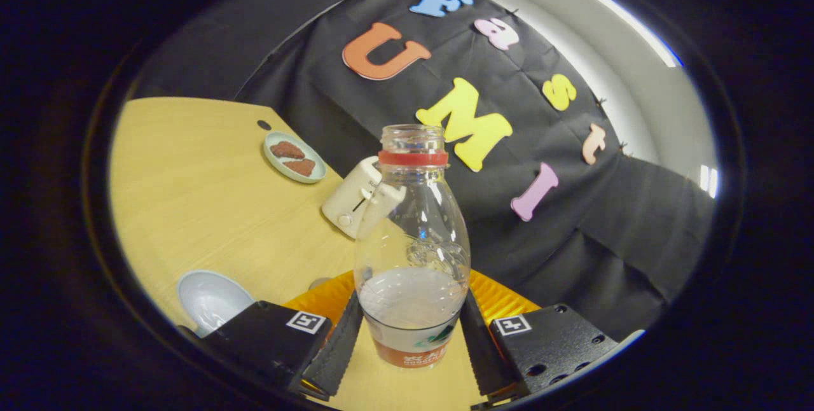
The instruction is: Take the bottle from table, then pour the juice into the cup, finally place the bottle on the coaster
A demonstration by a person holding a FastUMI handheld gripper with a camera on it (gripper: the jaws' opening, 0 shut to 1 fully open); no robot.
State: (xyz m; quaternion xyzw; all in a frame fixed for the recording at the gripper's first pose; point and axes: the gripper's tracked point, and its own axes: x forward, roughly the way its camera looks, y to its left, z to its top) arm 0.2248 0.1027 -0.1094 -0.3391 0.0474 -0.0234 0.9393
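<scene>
Bottle (412, 252) stands upright between my jaws, low on its body; both fingers (340, 344) press against its sides at the label band, so my gripper (410, 341) is clenched on it. Cap off, mouth open, red ring at the neck. Clear plastic; a pale liquid fills the lower part only. I cannot tell whether its base rests on the counter (210, 207) or is lifted just off it.

Just beyond the bottle, an orange ribbed coaster (499, 296) shows on either side of it. Off to the left, near that finger, a pale cup (210, 299) sits on the wood.

Further back, behind the bottle's shoulder, a cream toaster (353, 198). Beyond that, toward the counter's far edge, a small greenish plate (318, 172) carrying two brown pieces (294, 158).
</scene>
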